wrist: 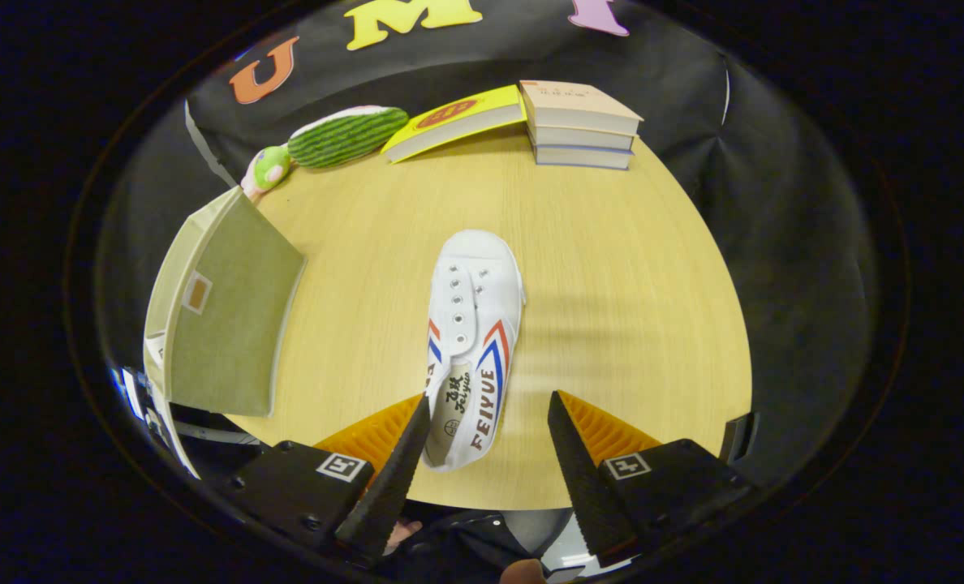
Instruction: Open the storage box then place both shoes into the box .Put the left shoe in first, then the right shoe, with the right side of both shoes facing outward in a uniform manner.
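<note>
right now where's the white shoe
In the gripper view the white canvas shoe lies on the wooden table, heel between the open claw's fingers nearer the left one, toe pointing away, right of the green storage box.

White canvas shoe [474, 341] w/ red-blue side stripes lies flat on the table, heel betw. the open gripper [490, 410] fingers & nearer the left one, toe pointing away; olive fabric storage box [222, 316] stands well left, beyond left finger.
</note>
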Available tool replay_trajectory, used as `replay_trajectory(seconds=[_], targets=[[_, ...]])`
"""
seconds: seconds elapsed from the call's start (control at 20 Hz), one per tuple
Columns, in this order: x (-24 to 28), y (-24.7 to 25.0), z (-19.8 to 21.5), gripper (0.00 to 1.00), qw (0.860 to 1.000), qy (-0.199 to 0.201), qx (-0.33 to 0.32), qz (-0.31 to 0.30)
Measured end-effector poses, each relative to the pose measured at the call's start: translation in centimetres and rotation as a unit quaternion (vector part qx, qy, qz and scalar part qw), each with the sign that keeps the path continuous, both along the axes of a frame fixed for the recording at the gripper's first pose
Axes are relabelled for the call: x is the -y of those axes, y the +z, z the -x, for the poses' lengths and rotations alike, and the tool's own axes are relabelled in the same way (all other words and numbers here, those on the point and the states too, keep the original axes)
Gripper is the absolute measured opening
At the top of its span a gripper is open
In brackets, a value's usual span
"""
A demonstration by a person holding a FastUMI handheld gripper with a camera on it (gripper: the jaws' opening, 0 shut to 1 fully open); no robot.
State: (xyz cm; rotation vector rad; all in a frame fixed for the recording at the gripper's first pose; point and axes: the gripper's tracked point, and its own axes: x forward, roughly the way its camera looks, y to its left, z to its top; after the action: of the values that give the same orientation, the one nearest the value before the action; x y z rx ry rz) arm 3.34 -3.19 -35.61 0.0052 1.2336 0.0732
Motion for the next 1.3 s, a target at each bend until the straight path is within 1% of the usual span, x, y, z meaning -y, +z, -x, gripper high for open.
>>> replay_trajectory(seconds=[0.2,0.35,0.4,0.55,0.6,0.65,0.7,0.75,0.85,0.9,0.95,1.0,1.1,1.3], targets=[[0.9,-2.9,-0.6,0.91,1.0,0.005,-0.016,0.012],[1.2,-4.3,-1.4,0.9,0.999,-0.012,-0.034,-0.007],[1.1,-5.0,-1.5,0.88,0.999,-0.019,-0.043,-0.018],[0.8,-5.6,-1.9,0.85,0.997,-0.019,-0.061,-0.036],[0.2,-5.5,-2.2,0.73,0.997,-0.017,-0.058,-0.047],[-0.7,-5.5,-2.0,0.61,0.995,-0.02,-0.07,-0.066],[-0.5,-5.2,-2.4,0.49,0.995,-0.028,-0.07,-0.061],[-0.5,-5.8,-2.2,0.44,0.995,-0.022,-0.073,-0.059],[-0.4,-5.6,-2.2,0.39,0.995,-0.024,-0.07,-0.061],[-0.1,-5.5,-2.3,0.33,0.995,-0.025,-0.069,-0.064],[0.0,-5.5,-2.4,0.29,0.995,-0.029,-0.066,-0.069],[0.0,-5.4,-2.4,0.19,0.994,-0.037,-0.065,-0.075],[-0.1,-5.3,-2.4,0.11,0.992,-0.057,-0.069,-0.091],[-1.4,-4.3,-2.1,0.07,0.983,-0.09,-0.076,-0.144]])
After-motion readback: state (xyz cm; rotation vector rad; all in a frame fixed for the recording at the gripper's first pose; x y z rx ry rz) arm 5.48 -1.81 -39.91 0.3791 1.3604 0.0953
